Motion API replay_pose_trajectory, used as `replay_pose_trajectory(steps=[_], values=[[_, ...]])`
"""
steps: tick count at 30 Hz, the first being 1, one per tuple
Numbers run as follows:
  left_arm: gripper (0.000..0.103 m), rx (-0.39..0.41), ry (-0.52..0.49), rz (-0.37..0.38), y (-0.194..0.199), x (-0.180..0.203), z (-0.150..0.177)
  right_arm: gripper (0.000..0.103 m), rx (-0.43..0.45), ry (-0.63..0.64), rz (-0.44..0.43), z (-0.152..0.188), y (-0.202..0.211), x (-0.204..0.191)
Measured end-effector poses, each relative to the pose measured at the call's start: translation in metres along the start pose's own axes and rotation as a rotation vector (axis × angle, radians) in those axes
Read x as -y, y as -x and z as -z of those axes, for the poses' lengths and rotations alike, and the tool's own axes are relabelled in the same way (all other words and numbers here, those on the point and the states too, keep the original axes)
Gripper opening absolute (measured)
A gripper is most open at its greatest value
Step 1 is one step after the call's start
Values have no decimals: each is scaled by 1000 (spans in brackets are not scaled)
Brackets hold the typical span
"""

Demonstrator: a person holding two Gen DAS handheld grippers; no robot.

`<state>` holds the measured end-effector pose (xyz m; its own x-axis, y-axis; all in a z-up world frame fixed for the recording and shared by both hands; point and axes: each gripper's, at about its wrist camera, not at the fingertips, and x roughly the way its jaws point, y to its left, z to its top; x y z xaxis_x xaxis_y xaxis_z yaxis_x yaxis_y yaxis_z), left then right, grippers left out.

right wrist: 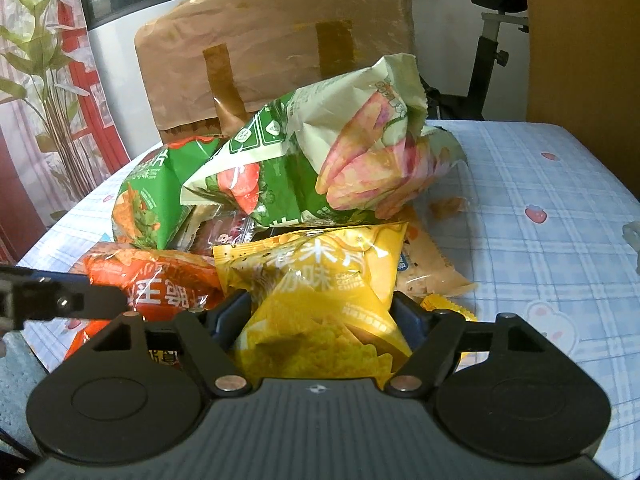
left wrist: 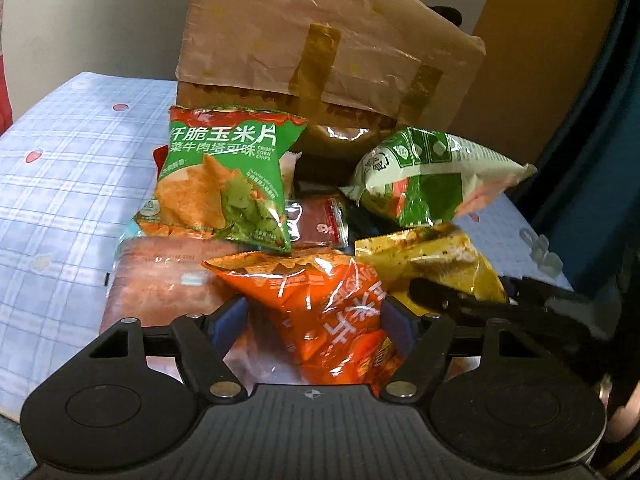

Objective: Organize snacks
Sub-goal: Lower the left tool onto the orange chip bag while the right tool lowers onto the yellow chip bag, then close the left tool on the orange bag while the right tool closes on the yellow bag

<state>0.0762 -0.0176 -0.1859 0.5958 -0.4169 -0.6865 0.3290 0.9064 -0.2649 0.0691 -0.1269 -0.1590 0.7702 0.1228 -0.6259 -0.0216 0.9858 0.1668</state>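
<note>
Green snack bag point(left wrist: 224, 176) – "CRISPY CORN CHIPS", left hand-held gripper point(left wrist: 312, 320) pinching orange bag point(left wrist: 320, 312), right hand-held gripper point(right wrist: 324, 320) – yellow bag point(right wrist: 320, 300).

A chip bag point(left wrist: 320, 320) is set between the fingers of the left claw point(left wrist: 314, 320), and another chip bag point(right wrist: 320, 304) between those of the right claw point(right wrist: 322, 320). More snack packets point(left wrist: 224, 176) are piled beyond them on the counter point(left wrist: 60, 168), and a paper bag point(left wrist: 320, 48) is stood behind the pile.
</note>
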Motion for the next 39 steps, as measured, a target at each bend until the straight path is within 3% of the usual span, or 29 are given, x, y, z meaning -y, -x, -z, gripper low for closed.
replay_pose_trajectory(steps=[4, 7, 18, 25, 28, 31, 32, 39], values=[[75, -60, -13, 33, -12, 8, 2, 77, 1, -16, -15, 1, -1, 3], [75, -84, -26, 12, -20, 12, 3, 77, 5, -34, -21, 3, 0, 5], [79, -47, 10, -5, -41, 12, -4, 75, -17, -56, -48, 6, -5, 5], [80, -47, 134, 66, -49, -4, -12, 75, -26, -87, -38, 2, 1, 9], [81, -37, 94, 43, -53, 2, -12, 74, -13, -82, -32, 1, 2, 8], [74, -36, 23, -6, -57, 11, -10, 72, -15, -67, -28, 4, 1, 6], [66, -35, -1, -21, -58, 12, -10, 72, -15, -61, -25, 4, 2, 5], [63, -46, 11, -20, -52, 8, -11, 71, -14, -43, -10, 1, 9, 1]])
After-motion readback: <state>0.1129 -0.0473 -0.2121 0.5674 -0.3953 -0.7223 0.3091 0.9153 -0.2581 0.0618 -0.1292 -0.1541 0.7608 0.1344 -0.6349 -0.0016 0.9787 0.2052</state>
